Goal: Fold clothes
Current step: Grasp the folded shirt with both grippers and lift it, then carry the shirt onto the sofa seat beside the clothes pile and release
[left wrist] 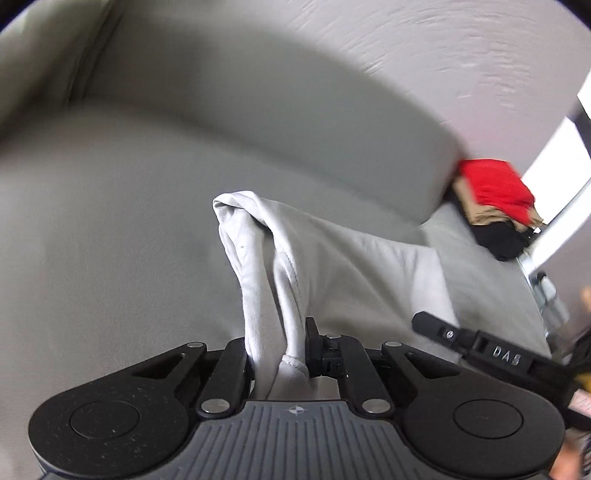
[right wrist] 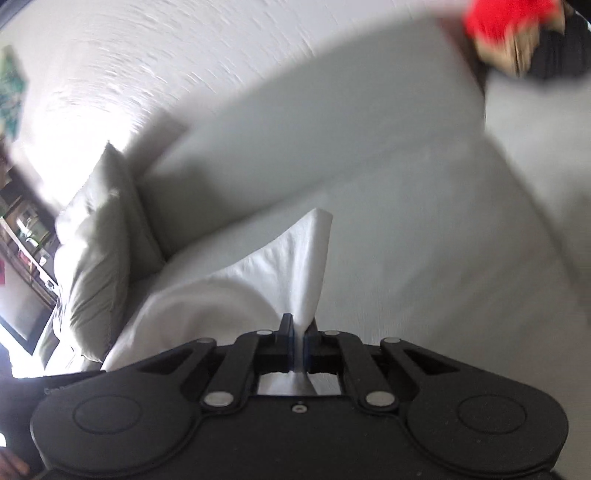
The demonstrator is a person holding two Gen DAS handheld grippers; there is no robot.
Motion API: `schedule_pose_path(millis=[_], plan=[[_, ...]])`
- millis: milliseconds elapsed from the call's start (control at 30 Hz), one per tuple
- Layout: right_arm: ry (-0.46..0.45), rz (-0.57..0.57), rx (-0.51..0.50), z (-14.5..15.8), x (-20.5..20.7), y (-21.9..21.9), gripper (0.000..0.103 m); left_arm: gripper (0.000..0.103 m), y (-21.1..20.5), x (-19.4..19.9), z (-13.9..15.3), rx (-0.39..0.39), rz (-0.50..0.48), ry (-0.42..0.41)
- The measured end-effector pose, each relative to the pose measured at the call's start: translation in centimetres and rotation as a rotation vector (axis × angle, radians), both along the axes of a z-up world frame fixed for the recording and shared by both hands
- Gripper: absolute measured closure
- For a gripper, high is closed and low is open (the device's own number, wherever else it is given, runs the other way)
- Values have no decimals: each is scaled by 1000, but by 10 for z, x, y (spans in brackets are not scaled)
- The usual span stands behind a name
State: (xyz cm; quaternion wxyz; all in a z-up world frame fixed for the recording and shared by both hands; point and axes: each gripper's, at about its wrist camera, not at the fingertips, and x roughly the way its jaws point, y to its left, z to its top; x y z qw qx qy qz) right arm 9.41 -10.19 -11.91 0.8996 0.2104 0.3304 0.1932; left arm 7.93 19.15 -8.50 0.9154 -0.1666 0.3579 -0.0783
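A white garment [left wrist: 332, 266] is held over a grey sofa seat [left wrist: 110, 240]. My left gripper [left wrist: 277, 350] is shut on a bunched edge of it, with cloth rising in a fold ahead of the jaws. My right gripper [right wrist: 299, 343] is shut on another part of the white garment [right wrist: 280, 273], which stands up in a point and drapes down to the left. The right gripper's black finger [left wrist: 436, 326] shows at the right of the left wrist view, against the garment's edge.
A stack of folded clothes, red [left wrist: 495, 188] on tan and black, lies at the sofa's far right end; it also shows in the right wrist view [right wrist: 506, 18]. A grey backrest [left wrist: 277, 122] runs behind the seat. A pale cushion [right wrist: 96, 236] leans at the left end.
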Motion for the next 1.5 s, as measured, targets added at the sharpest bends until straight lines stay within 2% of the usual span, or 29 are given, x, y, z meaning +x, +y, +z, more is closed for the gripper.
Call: schedule_pose_path(millis=[167, 300, 433, 600, 733, 800, 867, 1033, 1067, 1100, 1133, 1167, 1200, 1233, 1300, 1367, 1467, 1500], plan=[[-181, -70, 33, 55, -77, -43, 99, 96, -56, -60, 58, 119, -76, -233], [-246, -181, 68, 78, -130, -107, 99, 95, -114, -86, 82, 135, -185, -347], [-264, -315, 88, 88, -174, -173, 99, 95, -185, -85, 84, 91, -319, -363], [-247, -483, 57, 83, -186, -251, 99, 95, -272, -75, 64, 23, -459, -313], [-219, -580, 30, 72, -185, -302, 99, 95, -341, -51, 42, 9, -521, -259], [-203, -612, 30, 66, -176, -321, 99, 95, -376, -28, 33, 4, -535, -229], [-189, -640, 36, 60, -162, -340, 99, 95, -393, -14, 28, -4, -544, -208], [-183, -664, 10, 54, -115, -369, 99, 93, -411, 25, 20, -8, -529, -212], [-174, -663, 1, 51, -105, -373, 98, 88, -413, 33, 17, -3, -521, -209], [-141, -670, -18, 43, -94, -377, 97, 76, -417, 46, 7, 28, -489, -181], [-108, -677, -37, 34, -82, -382, 94, 71, -419, 57, -2, 57, -454, -152], [-75, -684, -56, 26, -70, -386, 87, 71, -413, 66, -11, 73, -406, -113], [-36, -696, -59, 19, -68, -390, 81, 77, -407, 75, -20, 89, -357, -74], [2, -708, -62, 12, -66, -394, 81, 78, -401, 82, -28, 103, -314, -39], [-25, -727, -71, 10, -82, -397, 69, 78, -384, 78, -29, 112, -300, -37], [-44, -723, -129, 16, -99, -391, 65, 78, -368, 73, -31, 122, -286, -35], [-54, -682, -134, 23, -113, -377, 66, 78, -363, 56, -25, 125, -327, -53], [-59, -654, -144, 28, -115, -370, 71, 78, -368, 48, -21, 129, -356, -65]])
